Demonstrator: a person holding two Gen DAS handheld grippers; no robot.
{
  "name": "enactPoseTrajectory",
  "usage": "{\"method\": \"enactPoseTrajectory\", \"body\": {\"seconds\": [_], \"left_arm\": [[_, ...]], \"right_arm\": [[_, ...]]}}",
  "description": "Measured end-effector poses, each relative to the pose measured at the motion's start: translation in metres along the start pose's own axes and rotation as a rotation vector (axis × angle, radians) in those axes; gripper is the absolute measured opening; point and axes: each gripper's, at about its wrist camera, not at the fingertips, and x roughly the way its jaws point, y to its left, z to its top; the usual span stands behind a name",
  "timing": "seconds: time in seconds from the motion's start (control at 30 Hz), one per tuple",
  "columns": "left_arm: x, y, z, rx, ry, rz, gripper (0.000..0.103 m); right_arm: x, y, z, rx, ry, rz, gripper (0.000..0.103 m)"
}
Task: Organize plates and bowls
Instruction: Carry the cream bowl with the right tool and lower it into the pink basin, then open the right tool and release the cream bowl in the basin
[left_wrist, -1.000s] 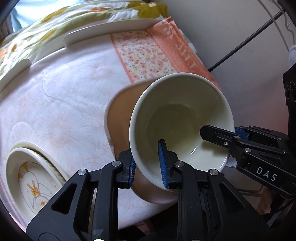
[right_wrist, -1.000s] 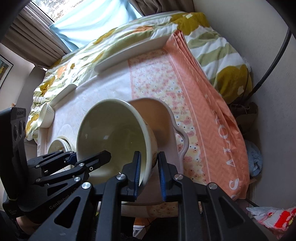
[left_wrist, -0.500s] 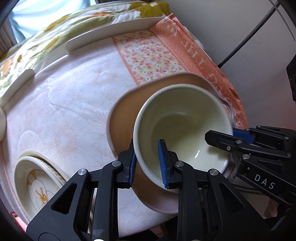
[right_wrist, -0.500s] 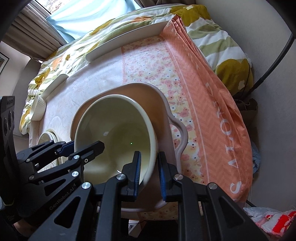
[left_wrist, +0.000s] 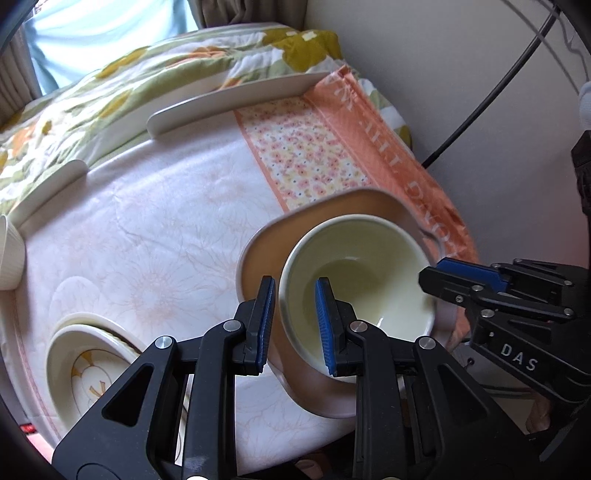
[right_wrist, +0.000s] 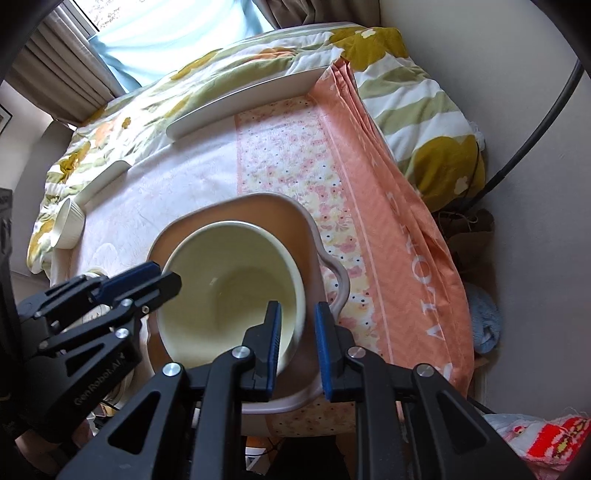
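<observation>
Fingers of both the left gripper and right gripper are clamped on the cream bowl's opposite rims, above the tan dish.

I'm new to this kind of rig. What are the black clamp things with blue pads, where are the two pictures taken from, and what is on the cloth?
There is no robot here: a person holds a two-finger claw in each hand, and a camera on each claw looks along its fingers. One picture is from the left claw, the other from the right claw; each also shows the other claw. Both are shut on opposite sides of the rim of one cream bowl, which sits in or just over a tan dish. On the cloth there are also a patterned bowl, a ribbed cup and two white plates at the far edge.
</observation>
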Motion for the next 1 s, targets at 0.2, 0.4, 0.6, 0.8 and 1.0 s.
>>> {"method": "enactPoseTrajectory", "body": {"seconds": [0.2,0.4,0.6,0.8,1.0], "left_arm": [[-0.028,0.019,0.001,-0.052,-0.037,0.014,0.02],[-0.051,0.064,-0.008,-0.173,-0.039,0.053,0.021],[-0.077,0.121,-0.032,-0.289,-0.041,0.084,0.021],[-0.098,0.178,-0.059,-0.373,-0.034,0.136,0.021],[-0.113,0.239,-0.086,-0.458,-0.038,0.138,0.103]], "right_arm": [[-0.016,0.003,0.006,0.025,-0.052,0.048,0.017],[-0.034,0.032,0.017,-0.047,-0.125,0.084,0.094],[-0.037,0.09,0.032,-0.166,-0.178,0.115,0.094],[-0.031,0.167,0.044,-0.3,-0.198,0.164,0.094],[-0.016,0.244,0.048,-0.416,-0.191,0.197,0.094]]}}
